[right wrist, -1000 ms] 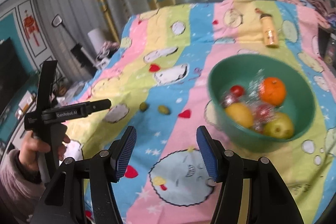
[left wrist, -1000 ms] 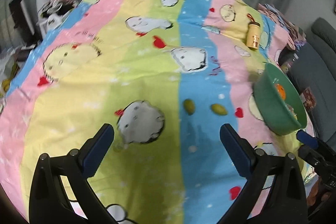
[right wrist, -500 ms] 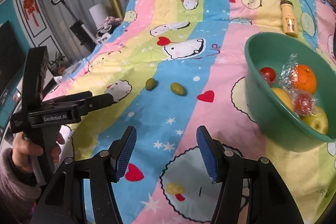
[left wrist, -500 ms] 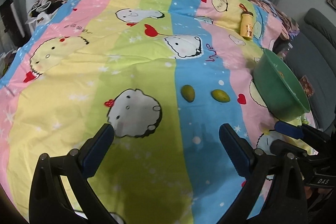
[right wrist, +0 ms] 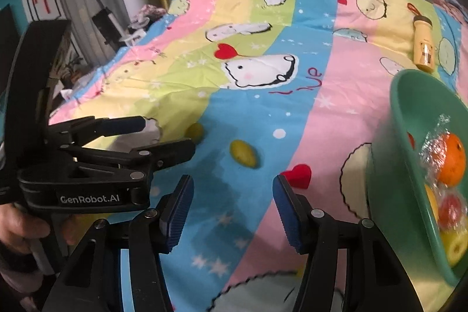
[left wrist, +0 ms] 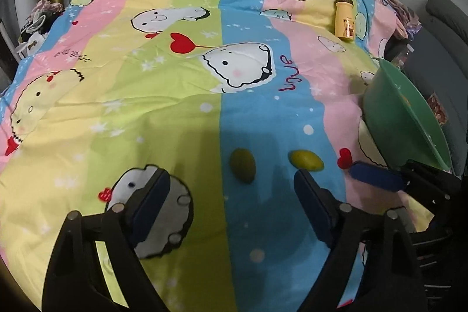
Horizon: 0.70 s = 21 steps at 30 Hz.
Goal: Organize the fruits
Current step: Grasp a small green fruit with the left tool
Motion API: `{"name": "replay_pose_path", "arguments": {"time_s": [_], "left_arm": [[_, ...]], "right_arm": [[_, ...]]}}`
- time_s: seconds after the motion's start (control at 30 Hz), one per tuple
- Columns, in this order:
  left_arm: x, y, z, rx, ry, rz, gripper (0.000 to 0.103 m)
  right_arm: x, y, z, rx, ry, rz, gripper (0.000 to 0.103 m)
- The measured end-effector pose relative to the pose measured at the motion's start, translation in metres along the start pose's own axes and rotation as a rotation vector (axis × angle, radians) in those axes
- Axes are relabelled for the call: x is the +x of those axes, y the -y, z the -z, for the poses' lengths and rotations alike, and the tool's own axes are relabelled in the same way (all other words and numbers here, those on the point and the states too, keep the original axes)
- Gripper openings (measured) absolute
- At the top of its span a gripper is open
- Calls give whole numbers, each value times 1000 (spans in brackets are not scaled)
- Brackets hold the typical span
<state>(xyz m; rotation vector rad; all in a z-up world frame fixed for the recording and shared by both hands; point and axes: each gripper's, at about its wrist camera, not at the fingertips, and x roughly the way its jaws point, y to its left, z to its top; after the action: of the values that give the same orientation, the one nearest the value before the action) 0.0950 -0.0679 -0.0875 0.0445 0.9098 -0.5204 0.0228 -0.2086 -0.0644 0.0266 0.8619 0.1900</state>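
Closing on the bedspread (left wrist: 163,95): both of my tools have dropped nearer since a second ago, so the two loose green fruits now sit just ahead of the pads. Left tool (left wrist: 231,195), wide open, holding nothing, darker green fruit (left wrist: 242,169) just beyond its gap; right tool (right wrist: 232,203), wide open, holding nothing, lighter green fruit (right wrist: 244,153) ahead. Green bowl (right wrist: 400,119) to the right, holding an orange (right wrist: 453,164) and wrapped fruits; I judge both strays ready for pickup.
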Motion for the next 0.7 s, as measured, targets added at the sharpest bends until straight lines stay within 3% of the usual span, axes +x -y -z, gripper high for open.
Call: {"name": "replay_pose_path", "arguments": {"time_s": [0.17,0.23,0.47,0.53,0.63,0.7], "left_arm": [[9,-1,-3,-2,-13,9,79],[12,-1,-4,4,-22,18,68],[16,-1,-8,19,-31,31,55],[16,-2,-8,22,-29,28,43],[17,-1,-6,38,-25,20,33],[17,0,-6,44,-24,14,33]], "right_arm": [[13,2,-6,-9,-20,16,49],[18,3,-8,-10,-25,20,48],[32,0,-16,-49,-35,31,44],[33,-1,-16,-60,-32,37,42],[34,2,-17,-56,-28,45,30],[34,6,-18,-41,-27,46,21]]}}
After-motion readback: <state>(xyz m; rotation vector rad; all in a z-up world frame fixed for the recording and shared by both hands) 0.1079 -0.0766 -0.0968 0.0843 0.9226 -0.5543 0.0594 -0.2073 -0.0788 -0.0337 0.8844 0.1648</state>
